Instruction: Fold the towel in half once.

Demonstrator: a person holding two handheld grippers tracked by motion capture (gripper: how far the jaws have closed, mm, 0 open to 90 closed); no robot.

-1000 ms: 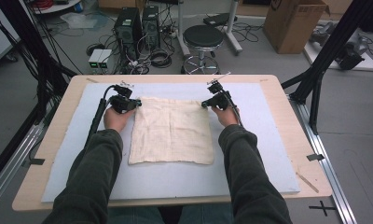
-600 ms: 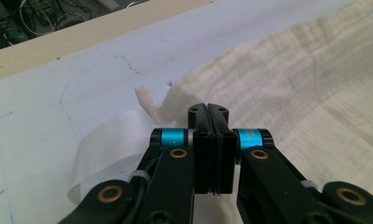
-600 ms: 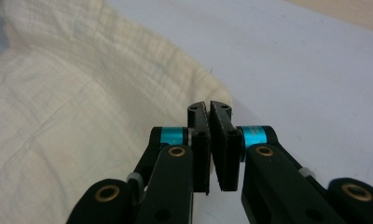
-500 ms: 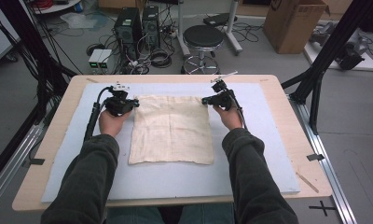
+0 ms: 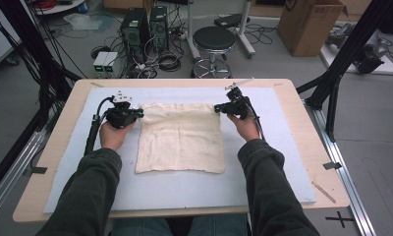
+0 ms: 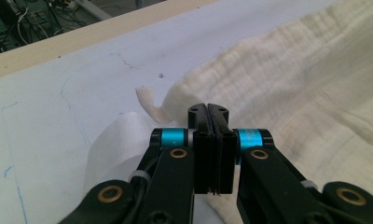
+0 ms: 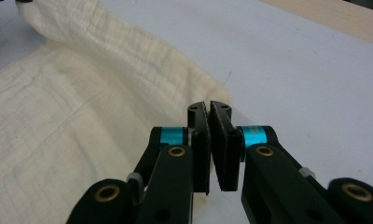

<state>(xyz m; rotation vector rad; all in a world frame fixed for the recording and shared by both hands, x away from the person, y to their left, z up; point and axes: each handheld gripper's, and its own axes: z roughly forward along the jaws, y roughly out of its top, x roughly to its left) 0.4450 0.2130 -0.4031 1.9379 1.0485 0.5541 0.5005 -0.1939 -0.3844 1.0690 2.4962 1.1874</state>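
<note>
A cream woven cloth (image 5: 181, 142) lies spread on the pale blue mat (image 5: 184, 189) in the middle of the table. My left gripper (image 5: 139, 113) is shut on the cloth's far left corner, and my right gripper (image 5: 217, 107) is shut on its far right corner. In the left gripper view the jaws (image 6: 208, 109) are pressed together, the cloth (image 6: 306, 79) bunches around them, and a small tag sticks out to their left. In the right gripper view the jaws (image 7: 209, 107) meet at the cloth's corner. There the cloth's far edge (image 7: 82, 42) rises as a ridge toward the other gripper.
The mat sits on a wooden table (image 5: 302, 123) with bare margins on all sides. A stool (image 5: 213, 39), computer cases (image 5: 145, 27), cables and a cardboard box (image 5: 307, 24) stand on the floor beyond. Black frame legs (image 5: 342, 64) rise at both sides.
Both hands have drifted slightly outward and a little upward with the far corners. The cloth's far edge is now pulled straighter between the two grippers.
</note>
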